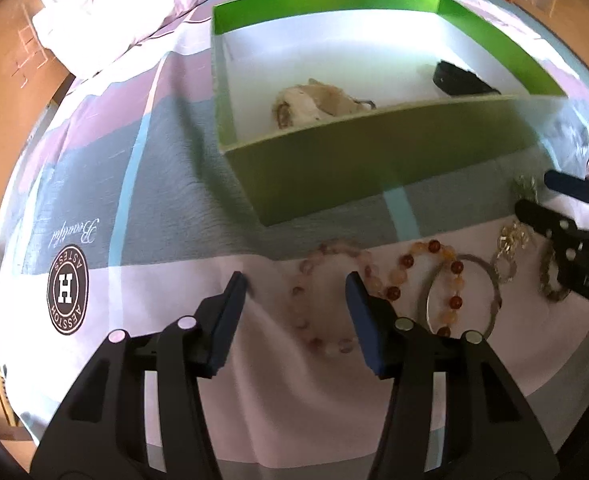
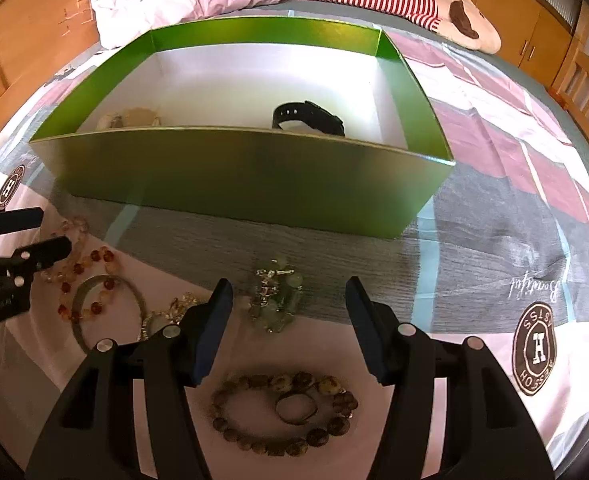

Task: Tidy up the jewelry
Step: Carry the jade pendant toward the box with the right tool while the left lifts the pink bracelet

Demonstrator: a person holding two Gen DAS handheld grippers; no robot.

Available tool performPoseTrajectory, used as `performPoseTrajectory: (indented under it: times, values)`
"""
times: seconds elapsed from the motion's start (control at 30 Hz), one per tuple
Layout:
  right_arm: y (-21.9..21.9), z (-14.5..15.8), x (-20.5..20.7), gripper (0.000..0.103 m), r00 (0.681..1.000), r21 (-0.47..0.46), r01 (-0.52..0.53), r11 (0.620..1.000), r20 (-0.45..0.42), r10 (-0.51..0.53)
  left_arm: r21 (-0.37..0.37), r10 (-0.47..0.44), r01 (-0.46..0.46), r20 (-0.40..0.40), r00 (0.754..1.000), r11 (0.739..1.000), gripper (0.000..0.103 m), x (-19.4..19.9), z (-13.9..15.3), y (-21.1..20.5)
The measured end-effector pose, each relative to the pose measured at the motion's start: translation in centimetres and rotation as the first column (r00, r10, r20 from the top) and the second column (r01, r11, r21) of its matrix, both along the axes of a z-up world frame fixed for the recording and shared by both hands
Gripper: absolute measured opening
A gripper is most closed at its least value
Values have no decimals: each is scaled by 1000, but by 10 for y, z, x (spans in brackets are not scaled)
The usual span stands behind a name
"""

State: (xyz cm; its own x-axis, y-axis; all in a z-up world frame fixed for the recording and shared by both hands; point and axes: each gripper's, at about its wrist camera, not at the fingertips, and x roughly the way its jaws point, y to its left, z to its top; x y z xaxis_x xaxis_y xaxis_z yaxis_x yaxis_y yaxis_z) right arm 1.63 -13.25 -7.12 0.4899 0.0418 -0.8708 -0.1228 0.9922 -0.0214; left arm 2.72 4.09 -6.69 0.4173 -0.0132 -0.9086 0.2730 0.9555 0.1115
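On the bed, working from the left, the left gripper (image 1: 296, 282) hangs with its jaws released and nothing between the pads, directly over the pale pink bead bracelet (image 1: 326, 300), whose ring lies flat on the bedspread (image 1: 166, 168) and sits partly inside the gap, its right edge passing under the right pad. Just right of it the orange bead bracelet (image 1: 430, 284) overlaps the plain metal bangle (image 1: 464, 294), and further right a gold chain (image 1: 510, 240) lies near the other tool. The right gripper (image 2: 288, 292) is likewise released and empty; the green stone bracelet (image 2: 274, 300) lies bunched between its fingertips, slightly left of centre, while the brown bead bracelet (image 2: 284, 414) with a small ring inside it lies closer to the camera, beneath the tool. The green box (image 2: 254, 176) stands just beyond all the loose pieces, already holding a black watch (image 2: 308, 118) and a pale piece at its left. Each arm looks nearest to the piece already under it, and the box lies straight ahead of both.
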Motion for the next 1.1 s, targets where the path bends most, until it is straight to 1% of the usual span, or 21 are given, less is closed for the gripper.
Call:
performPoseTrajectory:
  times: [0.03,0.07,0.17,0.23,0.27,0.3,0.37,0.4,0.5,0.6,0.7,0.8,0.9,0.93,1.0,1.03,1.1]
  values:
    - [0,-1,1,59,1000,2,0,1000,-3,0,-2,-6,6,0,1000,1000,47,-1,0,-1]
    - [0,-3,2,59,1000,6,0,1000,-3,0,-10,-17,17,-2,1000,1000,35,-1,0,-2]
    - [2,-3,4,59,1000,2,-6,1000,8,6,-17,-29,29,3,1000,999,16,-3,2,-2]
    - [2,-3,4,58,1000,0,-12,1000,10,12,-15,-17,17,0,1000,1000,8,-1,1,1]
    - [3,-2,4,50,1000,15,-25,1000,9,25,-23,-12,12,-4,1000,1000,8,2,1,5]
    - [5,-1,4,35,999,37,-42,998,4,42,-38,-6,5,-9,1000,999,8,3,1,6]
    - [8,1,1,28,999,26,-54,998,12,53,-53,1,-1,-12,1000,999,7,5,2,9]
    - [10,2,0,26,998,24,-63,998,17,62,-54,1,-1,-7,1000,999,7,4,4,9]
    - [7,7,-1,26,998,50,-56,997,28,54,-70,4,-2,34,999,998,7,3,16,14]
    - [0,17,-3,26,998,80,-44,996,57,40,-122,15,-1,112,994,993,7,-1,40,22]
    - [-7,34,-6,26,995,123,-39,992,91,28,-170,12,14,155,988,985,7,-7,57,28]
    - [-9,49,-8,26,991,157,-41,987,133,20,-226,-14,59,198,980,972,7,-17,75,27]
    - [-12,62,-7,26,984,180,-35,983,180,3,-257,-21,88,255,967,962,7,-24,91,24]
    - [-14,68,-4,26,980,190,-31,981,197,-7,-270,-21,97,274,961,958,7,-21,99,20]
    - [-17,76,6,26,974,195,-22,981,226,-23,-274,-16,98,289,957,957,7,-8,107,12]
    - [-20,81,14,26,969,191,-12,981,244,-36,-271,-12,95,291,957,958,7,-3,109,7]
    - [-28,82,28,26,965,201,9,980,254,-60,-274,-13,98,296,955,957,7,11,111,-3]
